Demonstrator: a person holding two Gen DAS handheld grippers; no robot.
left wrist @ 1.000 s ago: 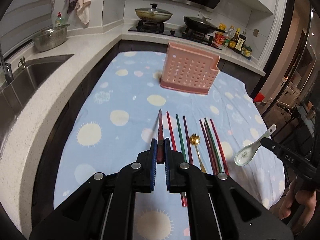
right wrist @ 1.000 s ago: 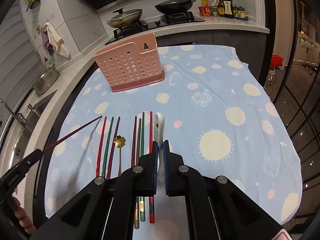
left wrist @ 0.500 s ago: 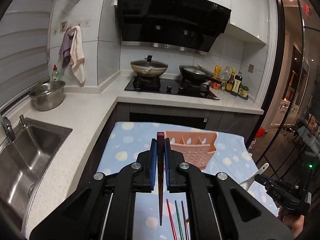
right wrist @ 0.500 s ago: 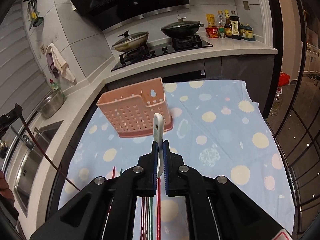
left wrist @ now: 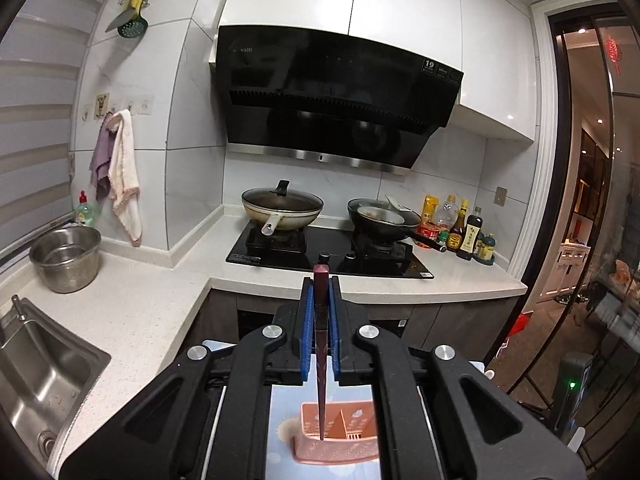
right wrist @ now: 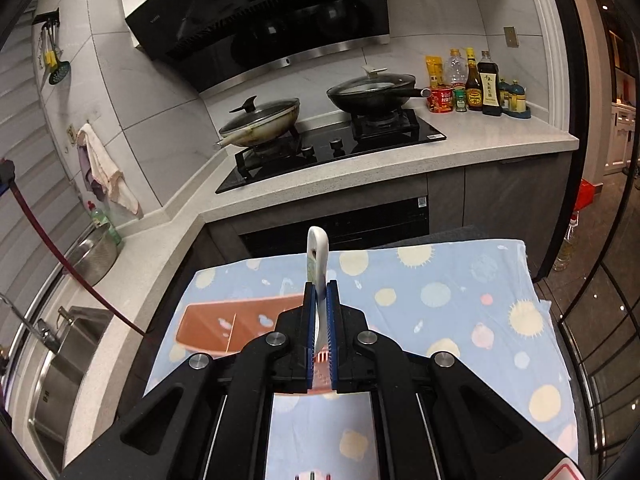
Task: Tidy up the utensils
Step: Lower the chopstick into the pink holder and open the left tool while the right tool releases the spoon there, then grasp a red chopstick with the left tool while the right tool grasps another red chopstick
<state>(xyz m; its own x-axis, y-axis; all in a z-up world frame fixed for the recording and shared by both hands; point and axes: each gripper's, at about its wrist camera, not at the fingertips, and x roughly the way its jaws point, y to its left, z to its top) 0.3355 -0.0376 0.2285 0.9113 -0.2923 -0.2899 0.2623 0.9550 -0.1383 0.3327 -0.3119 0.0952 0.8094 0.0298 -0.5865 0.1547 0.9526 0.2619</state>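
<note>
While left claw (left wrist: 320, 322) pinches dark-red chopstick (left wrist: 320, 364) upright | right claw (right wrist: 320, 320) pinches white spoon (right wrist: 317, 256)

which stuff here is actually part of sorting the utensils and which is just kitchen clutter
Job:
chopstick, in the left gripper
spoon, in the right gripper
pink holder on the cloth

Lying about:
wok
frying pan
sauce bottles
steel bowl
towels
sink
</note>
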